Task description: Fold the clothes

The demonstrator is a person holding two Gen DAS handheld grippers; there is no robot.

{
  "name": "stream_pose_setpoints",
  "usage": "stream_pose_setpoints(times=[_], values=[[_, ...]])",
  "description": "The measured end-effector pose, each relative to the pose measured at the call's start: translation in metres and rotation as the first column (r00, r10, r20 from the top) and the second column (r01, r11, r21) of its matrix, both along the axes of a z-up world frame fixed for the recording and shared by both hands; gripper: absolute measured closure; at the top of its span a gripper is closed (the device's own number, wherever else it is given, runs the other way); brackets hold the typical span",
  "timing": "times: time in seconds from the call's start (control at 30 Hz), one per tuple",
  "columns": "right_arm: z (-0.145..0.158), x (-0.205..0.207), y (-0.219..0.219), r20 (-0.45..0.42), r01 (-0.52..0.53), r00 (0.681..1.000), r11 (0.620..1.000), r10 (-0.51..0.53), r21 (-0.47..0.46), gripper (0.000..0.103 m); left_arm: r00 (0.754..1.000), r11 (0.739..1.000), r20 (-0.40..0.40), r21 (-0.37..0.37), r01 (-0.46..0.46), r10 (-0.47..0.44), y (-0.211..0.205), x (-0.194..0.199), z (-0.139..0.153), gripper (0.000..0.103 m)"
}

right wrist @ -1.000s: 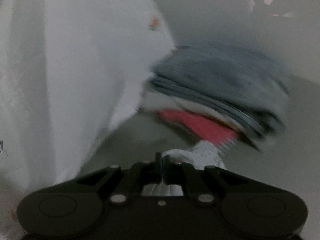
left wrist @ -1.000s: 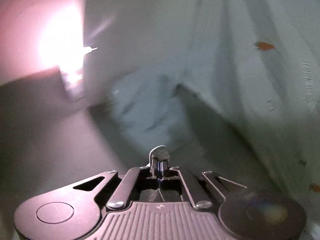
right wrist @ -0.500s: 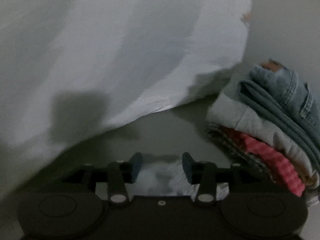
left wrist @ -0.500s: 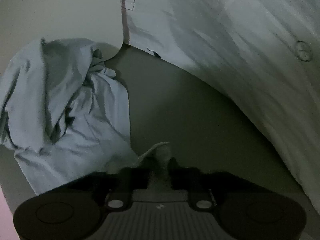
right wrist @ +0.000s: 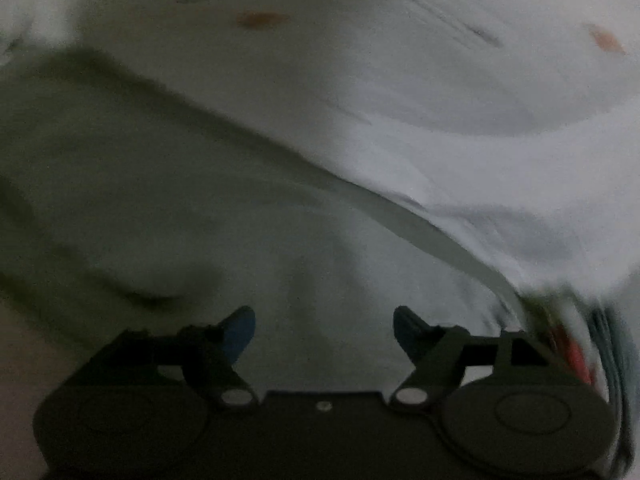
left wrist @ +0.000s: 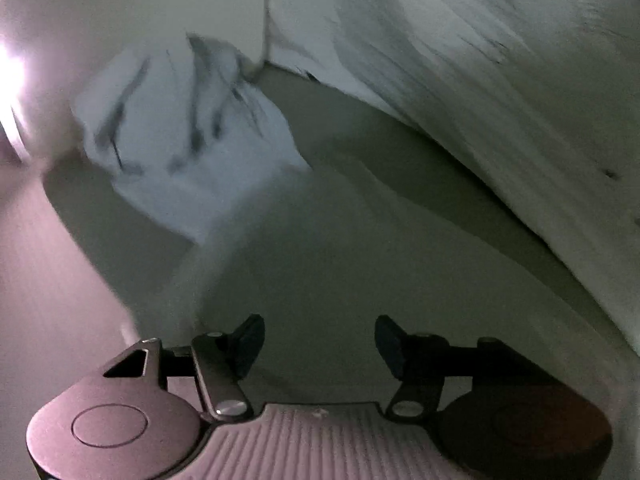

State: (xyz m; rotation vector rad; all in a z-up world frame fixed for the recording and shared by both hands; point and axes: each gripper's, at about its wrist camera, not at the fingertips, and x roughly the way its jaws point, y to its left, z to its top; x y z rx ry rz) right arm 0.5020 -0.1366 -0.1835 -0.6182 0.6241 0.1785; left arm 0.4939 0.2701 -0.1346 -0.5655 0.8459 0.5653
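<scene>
Surface: we see a pale tabletop; white garment draped over its right.
Left view only: crumpled blue cloth, left of garment.
Right view only: folded stack, blurred, right of the garment.
Left gripper: just been opening, empty.
Right gripper: likewise.

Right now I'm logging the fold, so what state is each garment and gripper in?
left gripper: open, jaws just opened, nothing between them.
right gripper: open, jaws just opened, empty.
white garment: spread out, released, blurred.
pale blue garment: crumpled, unfolded.
stack of clothes: at the frame edge, too blurred to judge.
</scene>
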Motion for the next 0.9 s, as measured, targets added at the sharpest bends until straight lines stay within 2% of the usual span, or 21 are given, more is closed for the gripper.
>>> stream_pose_setpoints(times=[0.07, 0.13, 0.23, 0.33, 0.4, 0.47, 0.57, 0.63, 0.7, 0.77, 0.9], values=[[-0.009, -0.010, 0.028, 0.023, -0.068, 0.997, 0.996, 0.069, -0.051, 0.023, 0.997, 0.997, -0.006, 0.002, 0.071, -0.071, -0.022, -0.009, -0.004, 0.033], [-0.017, -0.011, 0.047, 0.031, -0.087, 0.995, 0.993, 0.090, -0.077, 0.022, 0.983, 0.982, -0.044, 0.056, 0.181, -0.179, -0.045, -0.013, -0.009, 0.029], [-0.023, -0.009, 0.065, 0.014, -0.101, 0.995, 0.992, 0.103, -0.073, 0.022, 0.936, 0.928, -0.123, 0.136, 0.346, -0.331, -0.073, -0.014, -0.014, 0.029], [-0.026, -0.011, 0.074, 0.029, -0.082, 0.996, 0.994, 0.084, -0.076, 0.022, 0.911, 0.891, -0.154, 0.202, 0.407, -0.382, -0.085, -0.013, -0.015, 0.024], [-0.029, -0.008, 0.075, 0.037, -0.034, 0.999, 0.996, 0.037, -0.087, 0.022, 0.917, 0.892, -0.155, 0.222, 0.395, -0.367, -0.079, -0.012, -0.016, 0.024], [-0.031, -0.003, 0.076, 0.041, 0.015, 0.999, 0.995, -0.011, -0.095, 0.022, 0.933, 0.914, -0.125, 0.190, 0.358, -0.339, -0.066, -0.012, -0.017, 0.024], [-0.029, 0.002, 0.071, 0.026, 0.078, 0.997, 0.993, -0.076, -0.084, 0.022, 0.973, 0.969, -0.055, 0.089, 0.230, -0.225, -0.030, -0.019, -0.022, 0.024], [-0.029, 0.004, 0.063, 0.018, 0.107, 0.994, 0.991, -0.106, -0.080, 0.022, 0.993, 0.993, -0.019, 0.018, 0.120, -0.119, -0.005, -0.025, -0.028, 0.024], [-0.028, 0.006, 0.057, 0.013, 0.131, 0.991, 0.988, -0.130, -0.083, 0.022, 1.000, 0.999, 0.010, -0.040, 0.025, -0.025, 0.020, -0.030, -0.035, 0.024], [-0.030, 0.007, 0.054, 0.016, 0.150, 0.989, 0.983, -0.150, -0.101, 0.022, 0.998, 0.996, 0.059, -0.083, -0.018, 0.023, 0.036, -0.031, -0.038, 0.020], [-0.033, 0.007, 0.053, 0.031, 0.191, 0.982, 0.972, -0.188, -0.136, 0.022, 0.997, 0.997, 0.065, -0.071, -0.038, 0.042, 0.043, -0.016, -0.036, 0.019]])
